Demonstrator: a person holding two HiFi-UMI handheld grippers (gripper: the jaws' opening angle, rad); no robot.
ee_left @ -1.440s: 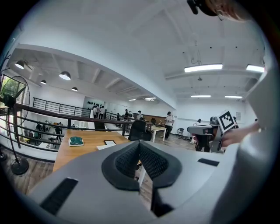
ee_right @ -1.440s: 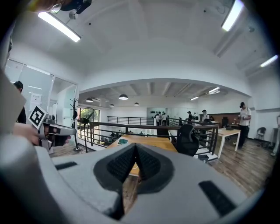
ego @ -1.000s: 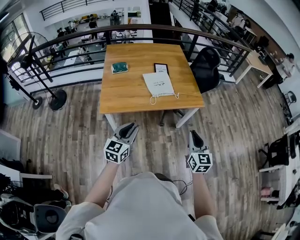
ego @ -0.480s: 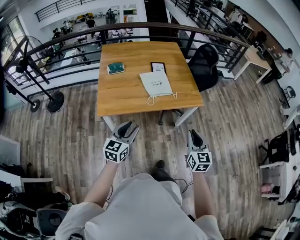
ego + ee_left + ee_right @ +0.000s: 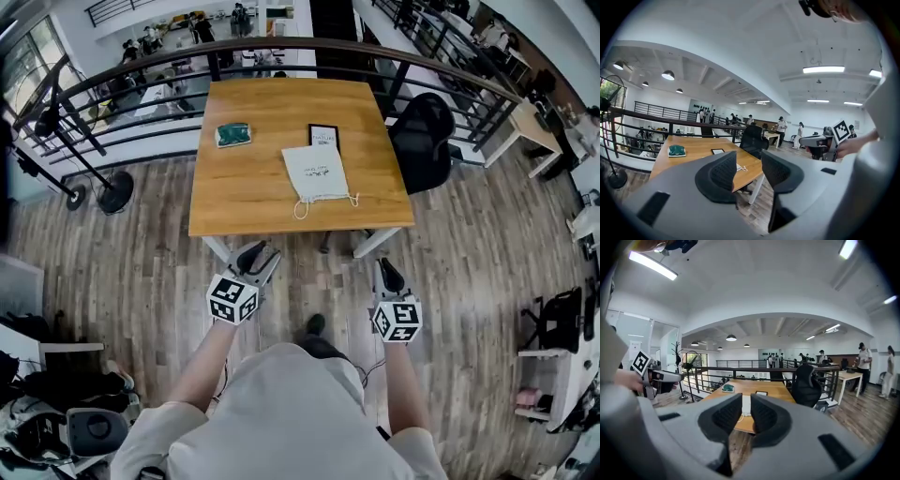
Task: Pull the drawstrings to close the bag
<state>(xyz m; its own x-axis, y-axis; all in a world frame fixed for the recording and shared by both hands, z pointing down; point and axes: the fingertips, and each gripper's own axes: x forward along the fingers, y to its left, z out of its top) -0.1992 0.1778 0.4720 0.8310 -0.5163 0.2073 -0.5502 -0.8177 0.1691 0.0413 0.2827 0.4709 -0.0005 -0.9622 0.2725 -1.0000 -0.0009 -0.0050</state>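
A white drawstring bag [image 5: 316, 172] lies flat on the wooden table [image 5: 244, 187], its cords [image 5: 324, 199] looped toward the near edge. Both grippers hang over the floor well short of the table, touching nothing. My left gripper [image 5: 255, 260] is at the left; its jaws are opening and nothing is between them [image 5: 749, 161]. My right gripper [image 5: 387, 274] is at the right, its jaws a narrow gap apart and empty [image 5: 746, 397]. A sliver of the bag [image 5: 746, 408] shows through that gap, and a bit of the bag [image 5: 739, 167] shows between the left jaws.
A teal object [image 5: 233, 134] and a small black-framed item [image 5: 322, 137] also lie on the table. A black office chair [image 5: 424, 141] stands at the table's right. A dark railing [image 5: 281, 47] runs behind it, and a fan stand [image 5: 103, 192] is at the left. The floor is wood plank.
The table has come a little nearer and lower in the head view. Both grippers keep about the same place in front of the person.
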